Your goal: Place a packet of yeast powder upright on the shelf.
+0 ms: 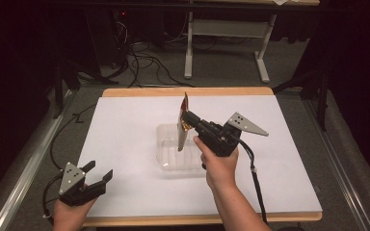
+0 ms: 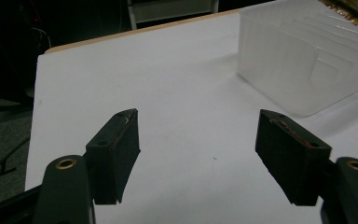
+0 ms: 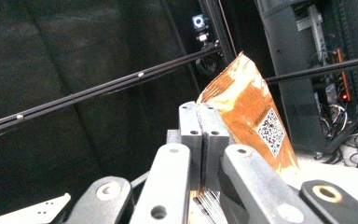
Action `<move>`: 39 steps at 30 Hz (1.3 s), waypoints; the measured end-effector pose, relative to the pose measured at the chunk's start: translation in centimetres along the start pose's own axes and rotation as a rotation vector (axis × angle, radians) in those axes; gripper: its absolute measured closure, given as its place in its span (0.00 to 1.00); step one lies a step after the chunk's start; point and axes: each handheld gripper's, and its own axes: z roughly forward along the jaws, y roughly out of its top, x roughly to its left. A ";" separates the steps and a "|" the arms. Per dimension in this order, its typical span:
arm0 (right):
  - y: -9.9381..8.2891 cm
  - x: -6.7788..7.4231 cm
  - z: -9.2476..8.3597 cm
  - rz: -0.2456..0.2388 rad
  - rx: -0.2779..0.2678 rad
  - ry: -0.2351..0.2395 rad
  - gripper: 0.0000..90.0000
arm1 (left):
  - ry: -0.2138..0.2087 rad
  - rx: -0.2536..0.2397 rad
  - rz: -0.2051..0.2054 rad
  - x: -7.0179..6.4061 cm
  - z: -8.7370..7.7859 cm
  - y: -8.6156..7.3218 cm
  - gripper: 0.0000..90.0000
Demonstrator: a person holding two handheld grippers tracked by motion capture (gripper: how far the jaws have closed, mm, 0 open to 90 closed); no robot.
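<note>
Right hand-held gripper (image 1: 190, 120): up over the middle of the tabletop (image 1: 125, 144), jaws squeezed tight together on a flat foil packet (image 1: 183, 122). Its camera shows the pads pinching the packet's edge.
Packet: orange-brown on one face with a QR code (image 3: 271, 130), silvery on the other, held upright and edge-on above the clear tray.
Clear plastic tray (image 1: 173, 154): sits mid-tabletop, just under the packet; ribbed walls show in the left gripper view (image 2: 303, 60).
Left hand-held gripper (image 1: 99, 179): parked low at the near-left corner of the tabletop, jaws spread wide, holding nothing, well apart from the tray.
Right hand (image 1: 219, 161): wrapped around the gripper's handle, cable (image 1: 255, 178) trailing back.
</note>
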 end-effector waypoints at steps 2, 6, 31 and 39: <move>-0.3 0.0 0.3 0.005 0.006 0.003 1.00 | -0.002 -0.001 -0.002 0.0 0.0 0.0 0.34; -1.2 0.2 1.1 0.011 0.026 0.009 1.00 | -0.006 0.008 -0.005 0.1 0.0 -0.1 0.34; -2.7 0.2 1.8 0.029 0.046 0.026 1.00 | -0.011 -0.001 -0.004 0.0 0.1 0.0 0.34; -2.9 -0.2 1.6 0.029 0.058 0.017 1.00 | -0.017 0.007 0.007 0.0 0.1 0.0 0.34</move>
